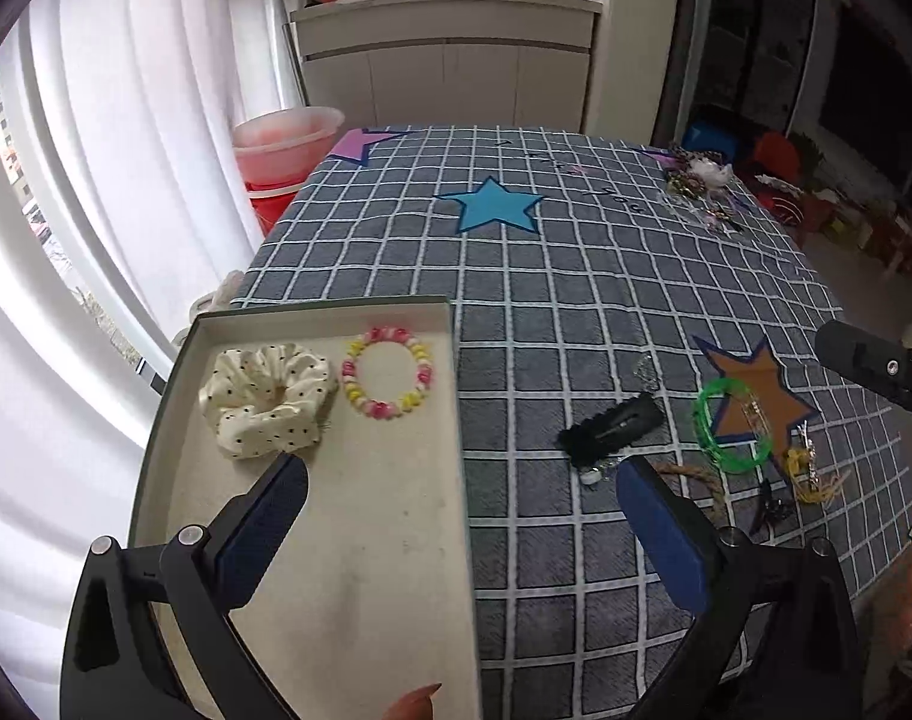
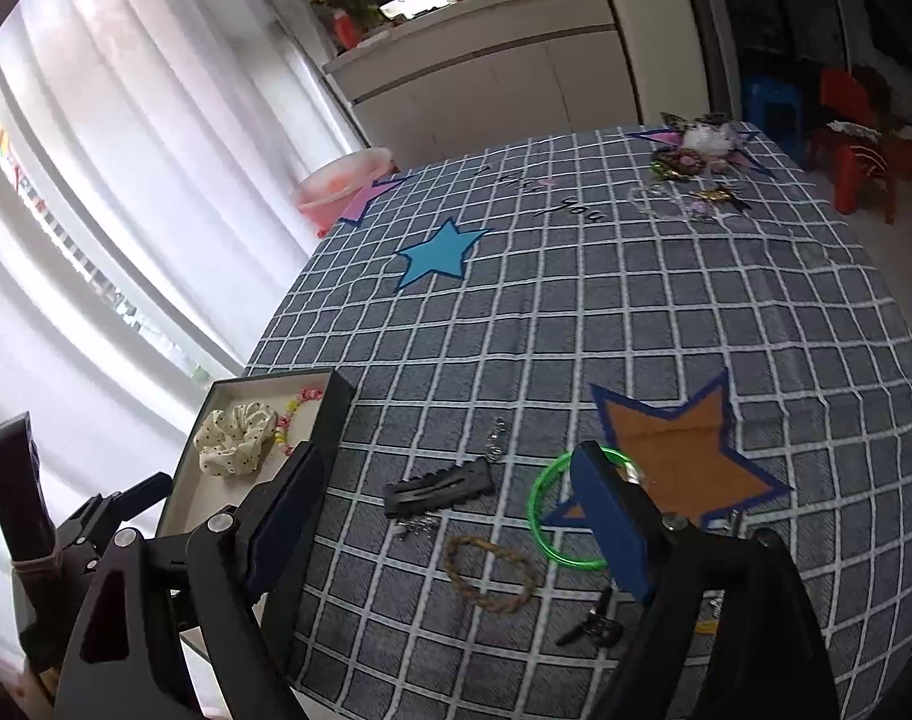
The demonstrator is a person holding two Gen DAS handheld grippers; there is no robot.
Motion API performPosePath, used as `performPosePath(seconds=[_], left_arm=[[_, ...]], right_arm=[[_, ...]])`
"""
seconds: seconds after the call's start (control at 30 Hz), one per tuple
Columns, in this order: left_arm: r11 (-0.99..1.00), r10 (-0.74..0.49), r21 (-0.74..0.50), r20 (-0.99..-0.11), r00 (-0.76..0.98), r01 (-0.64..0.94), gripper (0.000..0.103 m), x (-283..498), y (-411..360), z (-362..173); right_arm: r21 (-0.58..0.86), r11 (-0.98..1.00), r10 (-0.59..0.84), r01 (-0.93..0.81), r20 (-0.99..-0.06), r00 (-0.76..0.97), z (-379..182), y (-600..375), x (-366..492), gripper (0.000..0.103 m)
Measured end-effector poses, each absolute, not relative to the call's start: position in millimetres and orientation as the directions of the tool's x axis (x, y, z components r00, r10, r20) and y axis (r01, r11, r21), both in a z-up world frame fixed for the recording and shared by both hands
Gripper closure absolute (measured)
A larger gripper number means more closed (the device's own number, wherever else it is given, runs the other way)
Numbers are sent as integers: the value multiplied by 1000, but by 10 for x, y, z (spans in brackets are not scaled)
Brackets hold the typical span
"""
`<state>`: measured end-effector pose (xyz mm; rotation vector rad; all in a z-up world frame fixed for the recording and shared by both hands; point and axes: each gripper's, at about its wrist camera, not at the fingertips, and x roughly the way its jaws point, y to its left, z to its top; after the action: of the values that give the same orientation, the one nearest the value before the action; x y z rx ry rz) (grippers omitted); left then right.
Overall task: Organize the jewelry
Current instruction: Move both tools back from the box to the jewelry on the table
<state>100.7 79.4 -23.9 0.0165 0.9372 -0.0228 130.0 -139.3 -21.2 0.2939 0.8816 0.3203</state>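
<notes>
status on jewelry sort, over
Left gripper and right gripper open, empty. Scrunchie and bead bracelet in tray. Black clip, green bangle, rope bracelet loose on cloth. Path clear.

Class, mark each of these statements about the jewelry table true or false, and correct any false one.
1. The polka-dot scrunchie lies inside the box. True.
2. The beaded bracelet lies on the orange star. False: it lies in the box beside the scrunchie; the green bangle overlaps the orange star.
3. The right gripper is open and holds nothing. True.
4. The black hair clip lies on the checked cloth, outside the box. True.
5. The left gripper is shut on the braided rope bracelet. False: it is open and empty; the rope bracelet lies on the cloth.
</notes>
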Motion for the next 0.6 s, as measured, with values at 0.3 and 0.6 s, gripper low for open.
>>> performPosePath(seconds=[0.3, 0.6], left_arm=[[991, -69, 5, -831, 552, 130, 0, 1032, 224, -362], [978, -88, 20, -861, 501, 206, 0, 1202, -279, -610]], right_arm=[[297, 955, 247, 0, -795, 554, -474, -2226, 889, 17], [193, 977, 121, 93, -855, 505, -854, -2646, 624, 17]])
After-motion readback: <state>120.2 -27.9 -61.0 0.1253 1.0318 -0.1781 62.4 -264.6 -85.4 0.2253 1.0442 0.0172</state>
